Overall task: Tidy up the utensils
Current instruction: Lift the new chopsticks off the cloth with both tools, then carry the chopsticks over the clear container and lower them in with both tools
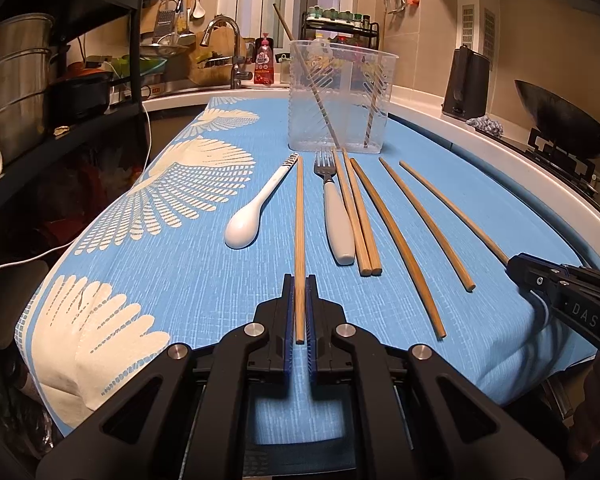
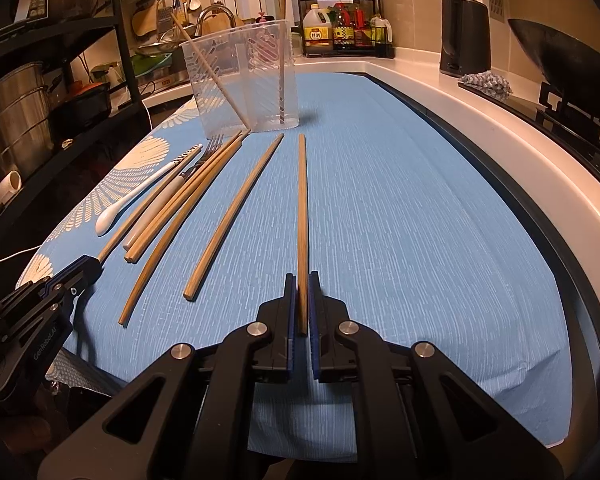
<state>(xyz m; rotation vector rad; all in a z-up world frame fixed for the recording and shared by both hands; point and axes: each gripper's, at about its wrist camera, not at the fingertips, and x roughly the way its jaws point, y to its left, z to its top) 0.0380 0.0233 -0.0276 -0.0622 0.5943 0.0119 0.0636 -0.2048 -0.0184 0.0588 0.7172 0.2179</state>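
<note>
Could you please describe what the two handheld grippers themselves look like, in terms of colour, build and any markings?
Both are matte black plastic linkages with round silver pivot bolts and blue pads lining the fingers. The left gripper carries white "GenRobotAI" lettering on its side in the right wrist view; the right gripper shows "DAS" lettering in the left wrist view. No cables or sleeves are clearly visible.

Left hand-held gripper [image 1: 300, 280] and right hand-held gripper [image 2: 302, 278] — both low, level, each nearly closed around a chopstick.

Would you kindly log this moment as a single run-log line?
left tongs: shut on leftmost chopstick | right tongs: shut on rightmost chopstick | clear container: two chopsticks inside | spoon, fork: on cloth
</note>
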